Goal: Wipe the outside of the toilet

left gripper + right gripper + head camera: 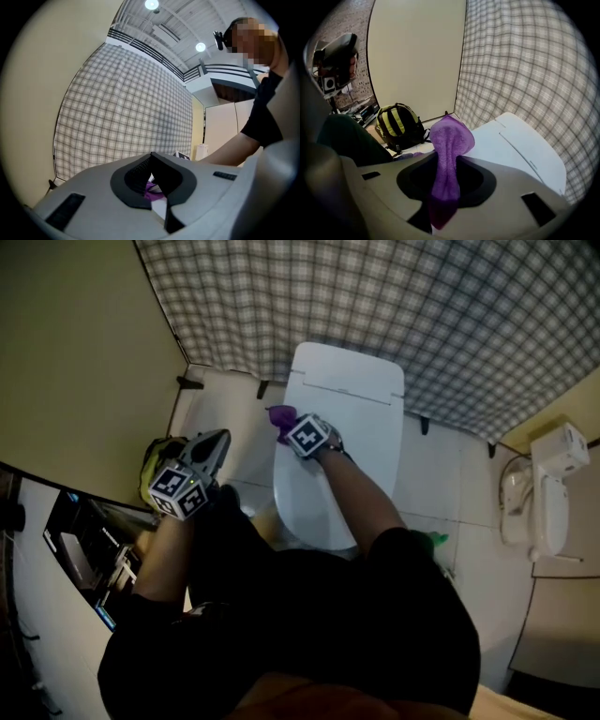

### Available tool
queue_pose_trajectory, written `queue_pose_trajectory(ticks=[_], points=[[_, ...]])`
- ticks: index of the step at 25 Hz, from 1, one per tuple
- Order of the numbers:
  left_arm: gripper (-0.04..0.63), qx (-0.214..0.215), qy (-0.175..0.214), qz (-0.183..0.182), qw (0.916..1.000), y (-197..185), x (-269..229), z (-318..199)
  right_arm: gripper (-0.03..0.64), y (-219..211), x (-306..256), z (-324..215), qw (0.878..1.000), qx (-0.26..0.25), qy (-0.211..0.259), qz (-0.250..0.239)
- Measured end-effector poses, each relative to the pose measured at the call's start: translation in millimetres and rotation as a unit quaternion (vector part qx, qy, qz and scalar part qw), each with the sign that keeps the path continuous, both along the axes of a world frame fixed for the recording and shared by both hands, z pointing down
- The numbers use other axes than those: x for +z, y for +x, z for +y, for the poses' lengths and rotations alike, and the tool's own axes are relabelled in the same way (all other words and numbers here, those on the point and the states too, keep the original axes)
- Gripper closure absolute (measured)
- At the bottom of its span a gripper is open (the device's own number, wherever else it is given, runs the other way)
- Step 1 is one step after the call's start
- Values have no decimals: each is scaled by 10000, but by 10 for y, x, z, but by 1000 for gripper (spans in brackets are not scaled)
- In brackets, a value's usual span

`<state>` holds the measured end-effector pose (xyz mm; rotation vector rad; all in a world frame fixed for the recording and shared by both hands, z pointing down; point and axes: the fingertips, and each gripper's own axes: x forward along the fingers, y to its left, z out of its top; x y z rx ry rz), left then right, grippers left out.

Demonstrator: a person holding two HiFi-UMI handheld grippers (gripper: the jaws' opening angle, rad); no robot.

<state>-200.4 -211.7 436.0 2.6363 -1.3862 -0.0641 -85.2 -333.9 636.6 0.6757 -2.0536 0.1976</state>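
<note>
The toilet (349, 390) stands straight ahead of us at 12 o'clock, lid down, its back against the checked wall (375, 306). We judge the wiping is only starting at the lid's upper left corner.

The right gripper (292, 427) reaches over the lid. Its jaws are clamped on a purple cloth (449, 140) with a loose fold sticking out past the tips, which leaves a soft pad to press on the shell. The left gripper (214, 444) hangs off at 9 o'clock of the bowl with its jaws closed on nothing, so we read it as idle and kept clear.

A yellow and black backpack (397, 123) sits on the floor at 9 o'clock, crowding that side. A white wall box (561, 448) sits at 3 o'clock, well apart.
</note>
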Motion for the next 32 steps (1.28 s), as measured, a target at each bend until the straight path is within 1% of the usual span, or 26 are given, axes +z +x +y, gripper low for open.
queue_pose_trajectory(ticks=[1,3,5,6,8,9,10,12,13,17,19,20,21,22,23,24,25,27,28,30,32], points=[[603,-22,-13,7,10000,-82,24,58,503,-35,29,-40,9999,4,82,115],[603,-100,-57,72,9999,-261,88,171,503,-56,50,-103,9998,53,173,116],[603,-189,-113,142,9997,-409,152,272,503,72,63,-107,9997,156,148,145],[603,-209,-135,161,9996,-452,176,310,503,218,83,-76,9994,239,76,246],[603,-197,-148,176,9995,-473,196,364,503,642,149,44,9975,495,-216,457],[603,-174,-135,185,9996,-458,189,388,503,907,156,70,9960,657,-252,544],[603,-146,-114,194,9996,-434,174,411,503,1146,149,91,9953,788,-271,500],[603,-97,-62,203,9997,-371,130,450,503,1542,126,171,9943,977,-403,114],[603,-77,-42,203,9998,-332,108,466,503,1791,118,203,9926,1135,-428,24],[603,7,-7,149,9999,-147,22,529,503,2828,123,314,9789,2000,-417,42],[603,37,15,110,9999,-60,-33,547,503,3152,113,311,9733,2274,-303,8],[603,44,29,97,9999,-21,-60,553,503,3245,107,298,9736,2275,-202,33],[603,46,45,86,9999,18,-85,562,503,3348,130,310,9752,2197,-103,263],[603,55,66,77,9999,60,-110,576,503,3520,196,384,9738,2129,-63,792],[603,76,86,72,9999,107,-131,598,503,3729,288,503,9670,2128,-80,1401],[603,98,100,70,9999,153,-145,626,503,3849,358,600,9621,2160,-89,1665],[603,120,114,66,9998,195,-153,650,503,3814,367,635,9652,2193,-67,1426],[603,168,165,56,9997,250,-173,660,505,3468,168,577,9750,2185,86,397],[603,182,191,71,9996,257,-183,650,503,3263,5,541,9774,2101,213,75],[603,186,220,157,9995,249,-201,637,503,2787,-312,547,9835,1739,421,-265],[603,216,237,246,9992,266,-209,652,503,2223,-576,637,9889,1252,539,-597]])
